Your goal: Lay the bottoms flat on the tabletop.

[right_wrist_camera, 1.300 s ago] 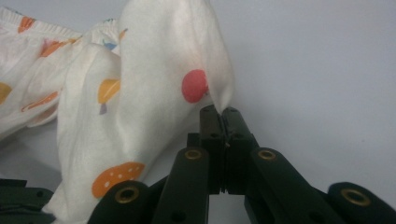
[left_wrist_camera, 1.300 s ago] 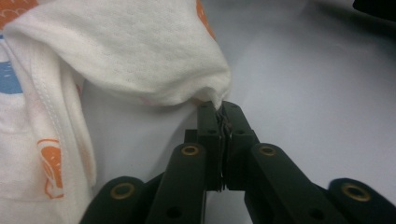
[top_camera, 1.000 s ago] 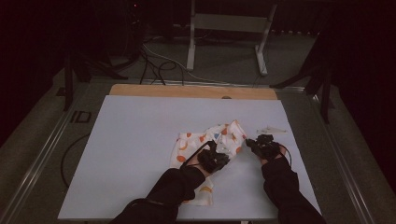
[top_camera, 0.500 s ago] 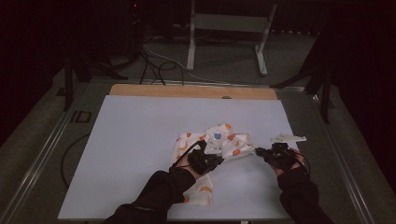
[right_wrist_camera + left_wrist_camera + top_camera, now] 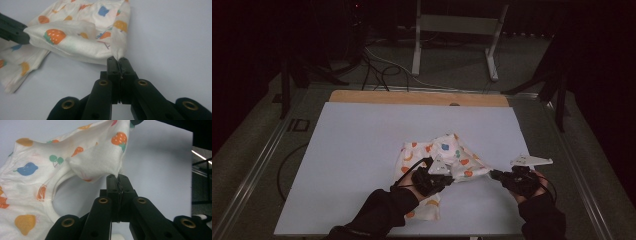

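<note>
A small white garment (image 5: 451,151) printed with coloured fruit lies rumpled on the white tabletop (image 5: 357,150), right of centre. One edge is lifted and stretched between my two grippers. My left gripper (image 5: 453,176) is shut on a fold of the garment (image 5: 95,162) and pinches it at the jaw tips (image 5: 118,178). To its right, my right gripper (image 5: 495,175) is shut on the other end of that edge (image 5: 119,60). A strawberry-printed band of the garment (image 5: 65,42) runs from there to the left gripper's jaw (image 5: 12,31). Dark sleeves cover both forearms.
A wooden strip (image 5: 412,97) borders the tabletop's far edge, with metal rails along both sides. Beyond the table, a metal stand (image 5: 452,25) and loose cables (image 5: 377,65) rest on the dark floor. Bare tabletop spreads to the left and behind the garment.
My right gripper has pulled to the right and slightly toward me, drawing the garment's edge taut. My left gripper shifted a little and rose with the cloth. Both stayed shut.
</note>
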`<act>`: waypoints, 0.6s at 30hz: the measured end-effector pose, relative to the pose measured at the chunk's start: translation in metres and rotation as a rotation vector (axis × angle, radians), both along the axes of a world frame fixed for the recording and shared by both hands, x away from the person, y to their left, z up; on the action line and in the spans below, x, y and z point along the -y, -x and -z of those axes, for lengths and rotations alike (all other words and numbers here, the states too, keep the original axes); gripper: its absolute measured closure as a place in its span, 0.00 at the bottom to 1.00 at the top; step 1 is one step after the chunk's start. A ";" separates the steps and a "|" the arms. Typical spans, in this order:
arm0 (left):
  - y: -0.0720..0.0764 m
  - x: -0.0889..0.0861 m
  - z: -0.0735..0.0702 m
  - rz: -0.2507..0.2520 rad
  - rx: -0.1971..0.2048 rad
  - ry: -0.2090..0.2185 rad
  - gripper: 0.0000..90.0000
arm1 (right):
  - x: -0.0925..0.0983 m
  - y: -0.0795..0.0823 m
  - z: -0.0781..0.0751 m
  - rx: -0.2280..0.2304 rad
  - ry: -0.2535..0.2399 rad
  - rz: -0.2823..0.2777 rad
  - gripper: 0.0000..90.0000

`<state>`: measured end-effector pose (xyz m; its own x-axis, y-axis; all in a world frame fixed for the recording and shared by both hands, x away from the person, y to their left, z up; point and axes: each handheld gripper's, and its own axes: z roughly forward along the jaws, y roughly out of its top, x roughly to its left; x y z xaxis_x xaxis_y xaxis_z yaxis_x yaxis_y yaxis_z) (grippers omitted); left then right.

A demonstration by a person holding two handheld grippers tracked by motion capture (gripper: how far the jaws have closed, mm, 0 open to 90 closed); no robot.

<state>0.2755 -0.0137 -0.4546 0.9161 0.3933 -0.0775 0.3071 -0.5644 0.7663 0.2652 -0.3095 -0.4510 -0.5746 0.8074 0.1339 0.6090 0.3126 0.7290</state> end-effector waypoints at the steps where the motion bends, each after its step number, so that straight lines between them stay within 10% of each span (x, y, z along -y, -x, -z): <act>1: 0.002 0.000 -0.001 0.008 0.004 -0.004 1.00 | 0.000 0.002 0.000 0.004 0.004 -0.009 0.99; 18: 0.045 -0.004 0.015 0.101 -0.081 -0.011 1.00 | 0.011 0.032 0.017 -0.195 -0.070 -0.122 0.99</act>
<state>0.2300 -0.0101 -0.4693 0.9420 0.3006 -0.1491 0.3091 -0.6041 0.7346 0.2330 -0.3205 -0.4683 -0.6250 0.7186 0.3048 0.7011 0.3451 0.6240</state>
